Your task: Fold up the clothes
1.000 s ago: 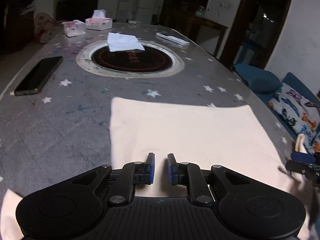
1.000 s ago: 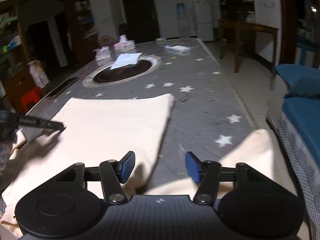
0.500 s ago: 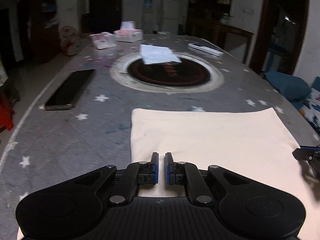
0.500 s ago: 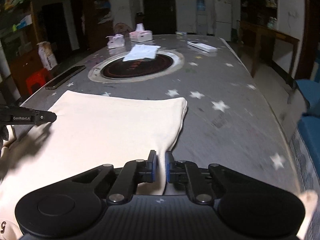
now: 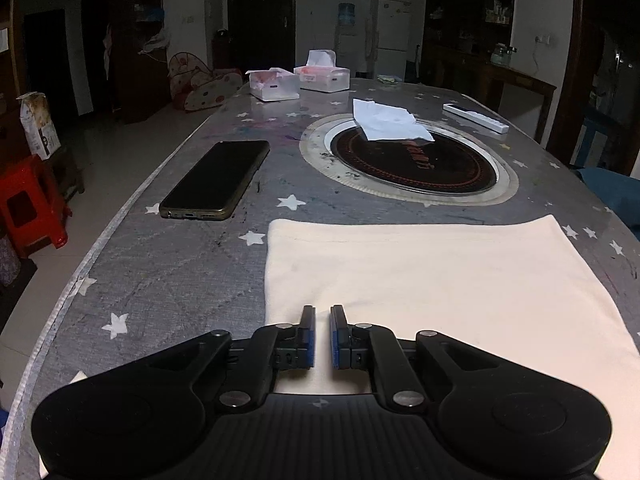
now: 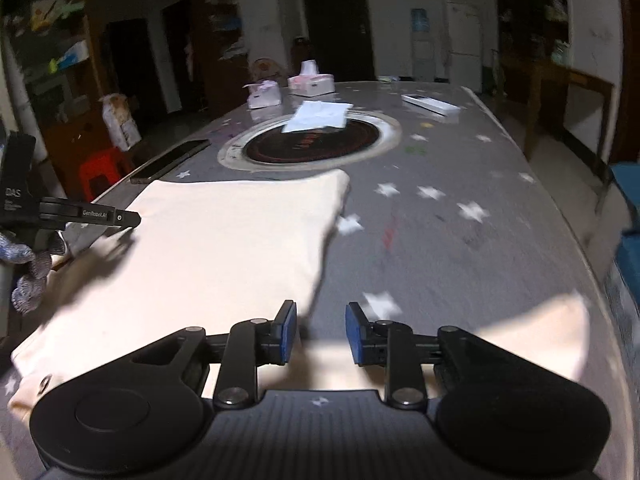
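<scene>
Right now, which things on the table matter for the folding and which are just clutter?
For the job:
cream garment
left gripper
right gripper

Lying about:
phone
tissue boxes
white cloth
round hotplate
white power strip

The left claw (image 5: 322, 336) has its fingers nearly together; the right claw (image 6: 321, 332) is spread apart.
</scene>
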A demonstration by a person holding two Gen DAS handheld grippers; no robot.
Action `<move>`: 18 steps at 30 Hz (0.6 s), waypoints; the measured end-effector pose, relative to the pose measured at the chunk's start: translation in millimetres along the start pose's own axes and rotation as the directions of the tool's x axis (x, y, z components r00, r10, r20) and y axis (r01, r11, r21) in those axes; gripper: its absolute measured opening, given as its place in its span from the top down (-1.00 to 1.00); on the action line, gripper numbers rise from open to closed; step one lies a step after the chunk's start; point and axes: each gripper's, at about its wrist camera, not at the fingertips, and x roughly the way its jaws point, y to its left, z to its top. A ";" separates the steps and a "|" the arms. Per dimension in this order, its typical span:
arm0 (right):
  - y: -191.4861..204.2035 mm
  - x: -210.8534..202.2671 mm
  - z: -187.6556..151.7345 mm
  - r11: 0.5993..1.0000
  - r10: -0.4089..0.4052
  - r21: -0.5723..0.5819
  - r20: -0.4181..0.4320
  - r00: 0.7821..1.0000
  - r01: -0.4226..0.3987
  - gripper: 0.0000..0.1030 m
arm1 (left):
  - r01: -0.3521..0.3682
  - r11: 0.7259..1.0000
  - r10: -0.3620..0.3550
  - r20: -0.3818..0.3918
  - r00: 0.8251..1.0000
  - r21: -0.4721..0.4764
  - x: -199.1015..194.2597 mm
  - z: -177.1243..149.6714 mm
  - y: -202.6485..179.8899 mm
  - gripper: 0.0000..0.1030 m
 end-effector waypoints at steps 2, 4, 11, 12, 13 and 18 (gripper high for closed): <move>-11.0 -10.9 -8.4 1.000 -0.017 0.021 -0.009 1.000 0.018 0.41 | 0.000 1.000 0.000 0.001 1.000 0.003 -4.2 -2.6 -2.9 0.61; -22.5 -19.2 -15.8 0.998 -0.061 0.029 -0.016 0.998 0.062 0.38 | 0.004 1.000 -0.004 0.000 1.000 0.007 -9.3 -6.0 -4.7 0.55; -76.0 -47.7 -28.0 0.928 -0.361 0.108 0.015 0.932 0.358 0.29 | 0.047 0.999 -0.047 0.000 0.999 0.010 -38.4 -29.3 -3.8 0.37; -80.5 -50.5 -28.4 0.911 -0.399 0.121 0.018 0.917 0.394 0.28 | 0.052 0.999 -0.053 0.002 0.999 0.005 -43.0 -32.8 -3.2 0.33; -84.4 -53.0 -28.8 0.899 -0.423 0.135 0.022 0.906 0.416 0.28 | 0.059 0.998 -0.059 0.004 0.998 -0.001 -47.8 -36.3 -2.4 0.32; -81.8 -52.8 -25.7 0.920 -0.374 0.143 0.052 0.926 0.364 0.14 | 0.090 0.996 -0.089 0.022 0.996 -0.028 -70.2 -51.8 -1.1 0.26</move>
